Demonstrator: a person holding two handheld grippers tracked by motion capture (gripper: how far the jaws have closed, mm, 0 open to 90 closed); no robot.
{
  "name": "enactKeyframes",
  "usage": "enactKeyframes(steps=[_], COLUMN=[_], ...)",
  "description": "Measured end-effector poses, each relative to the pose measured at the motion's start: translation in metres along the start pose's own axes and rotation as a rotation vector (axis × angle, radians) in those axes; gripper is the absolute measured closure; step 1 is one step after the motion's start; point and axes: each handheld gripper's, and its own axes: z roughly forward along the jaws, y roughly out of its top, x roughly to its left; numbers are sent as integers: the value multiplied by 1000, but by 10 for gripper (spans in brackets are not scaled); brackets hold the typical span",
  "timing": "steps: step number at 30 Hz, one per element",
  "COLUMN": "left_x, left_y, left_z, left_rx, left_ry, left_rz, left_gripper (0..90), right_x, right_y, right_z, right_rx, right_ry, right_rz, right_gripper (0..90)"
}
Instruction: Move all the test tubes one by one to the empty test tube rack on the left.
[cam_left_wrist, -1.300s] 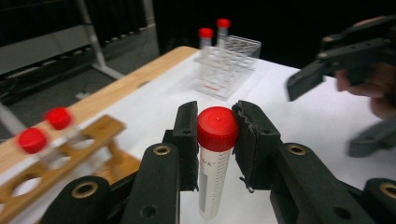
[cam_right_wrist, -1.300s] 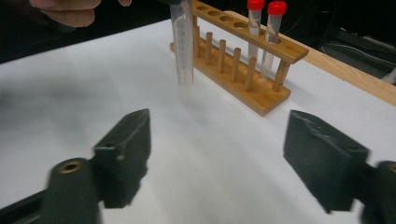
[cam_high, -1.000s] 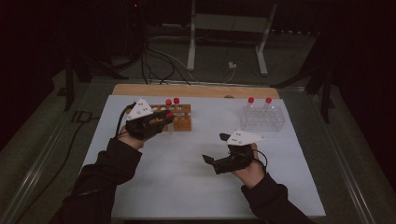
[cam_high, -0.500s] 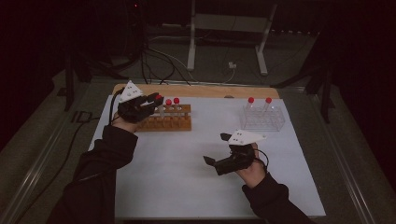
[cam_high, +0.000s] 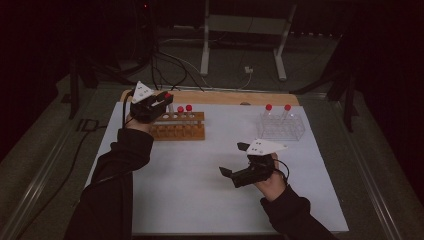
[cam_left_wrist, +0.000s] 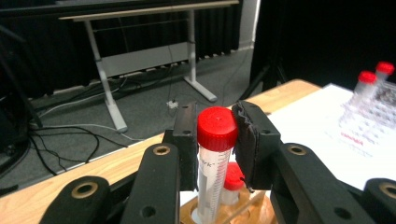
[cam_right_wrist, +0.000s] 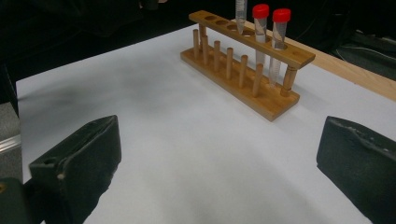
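— Over the wooden rack, why does the left gripper pinch the tube just under its red cap?
— To keep it upright, I'd say — its tip hangs over a hole.
— And the right gripper?
— Jaws wide apart, nothing between them, low over the white mat.

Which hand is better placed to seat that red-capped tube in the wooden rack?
Left. Its tongs are shut on the red-capped tube, directly above the wooden rack. The right tongs are open, holding nothing, well short of the rack.
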Motion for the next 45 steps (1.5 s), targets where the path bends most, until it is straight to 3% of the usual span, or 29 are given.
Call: enactKeyframes(steps=[4, 6, 13, 16, 21, 34, 45], left_x=[2, 1, -1, 1, 1, 0, 1], left_y=[-1, -1, -8, -14, -25, -39, -39], left_z=[3, 5, 16, 19, 25, 37, 35], left_rx=[-13, -18, 53, 74, 124, 205, 213], left_ry=[1, 1, 16, 13, 11, 13, 2], left_rz=[-25, -16, -4, -27, -24, -38, -50], left_gripper=[719, 719, 719, 719, 719, 719, 709], right_x=[-1, -1, -2, -3, -3, -4, -5], right_y=[0, 0, -1, -2, -2, -2, -1], right_z=[-1, -1, -1, -1, -1, -1, -4], right_rx=[1, 0, 3, 5, 5, 6, -12], right_ry=[2, 2, 3, 4, 4, -1, -3], right_rz=[3, 1, 6, 6, 4, 2, 16], right_gripper=[0, 0, 0, 0, 0, 0, 0])
